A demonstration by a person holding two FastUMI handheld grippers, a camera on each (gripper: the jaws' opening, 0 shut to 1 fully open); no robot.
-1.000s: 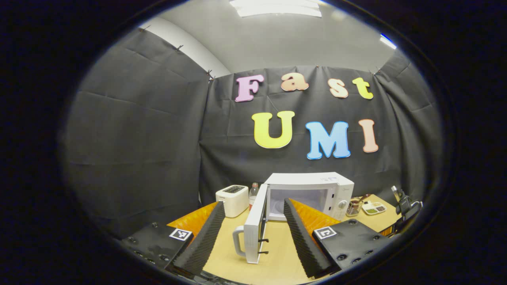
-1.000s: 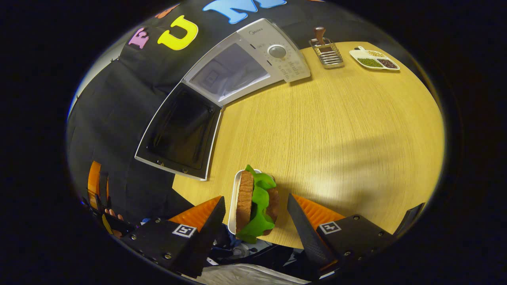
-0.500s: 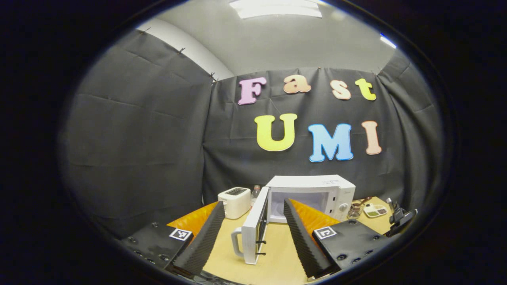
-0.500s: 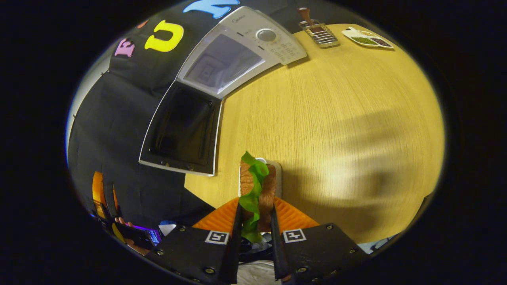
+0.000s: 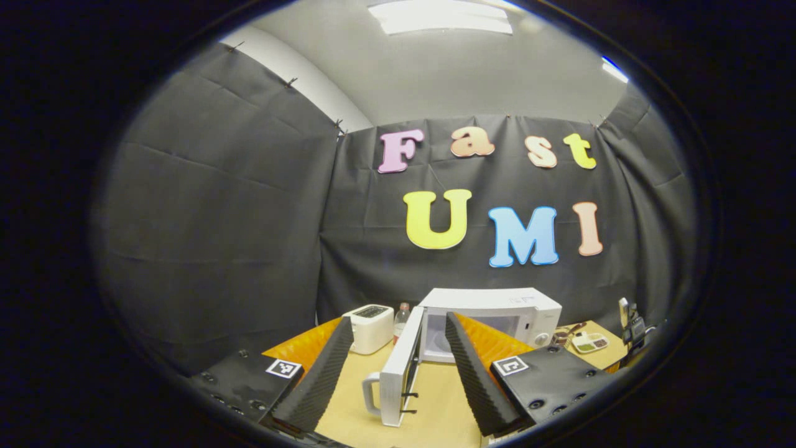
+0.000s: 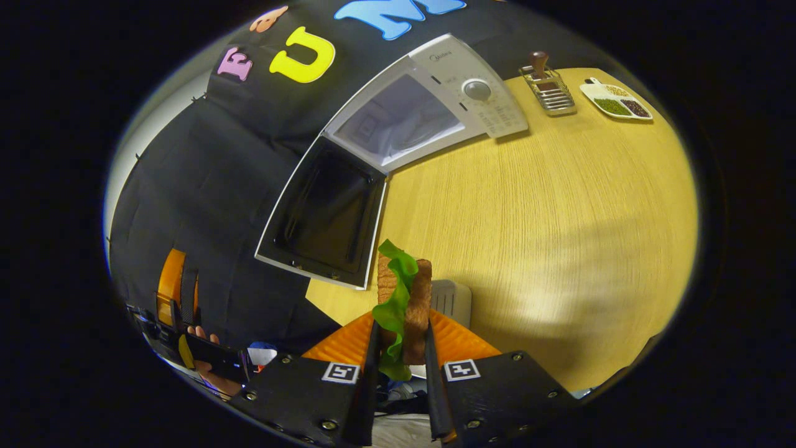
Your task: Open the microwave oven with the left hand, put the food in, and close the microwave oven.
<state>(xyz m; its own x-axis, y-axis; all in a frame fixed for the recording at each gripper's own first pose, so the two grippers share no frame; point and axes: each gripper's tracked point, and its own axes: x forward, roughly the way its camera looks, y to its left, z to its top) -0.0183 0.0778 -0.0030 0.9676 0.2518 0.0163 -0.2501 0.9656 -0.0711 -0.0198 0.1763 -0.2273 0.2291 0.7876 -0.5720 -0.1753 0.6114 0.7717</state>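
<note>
**Sandwich clamped in the right gripper, microwave door swung wide**

The sandwich (image 6: 403, 305), two slices of toast with a green leaf between, stands on edge between the fingers of the right gripper (image 6: 401, 367), which are drawn in close and press on it from both sides. Just beyond the fingers, to their right, a small white tray (image 6: 453, 300) lies on the tabletop (image 6: 559, 218) with the sandwich in front of it; whether the sandwich touches the tray cannot be told.

Ahead of the right fingers and to their left is the microwave (image 6: 435, 102), its cavity open to view and its door (image 6: 326, 214) swung out, dark inner face showing. Farther right of the microwave stand a wire rack (image 6: 548, 90) and a divided dish (image 6: 615, 102).

The right gripper view also catches, low at the left, a hand (image 6: 208, 367) holding the other gripper off the tabletop's edge.

The left gripper view gives what that one lacks: the door's outer handle (image 5: 371, 393), a toaster (image 5: 372, 326) and a bottle (image 5: 401, 320) left of the microwave. The left gripper (image 5: 398, 373) has its fingers spread wide and grips nothing; the door's edge and the microwave beyond show between them.
</note>
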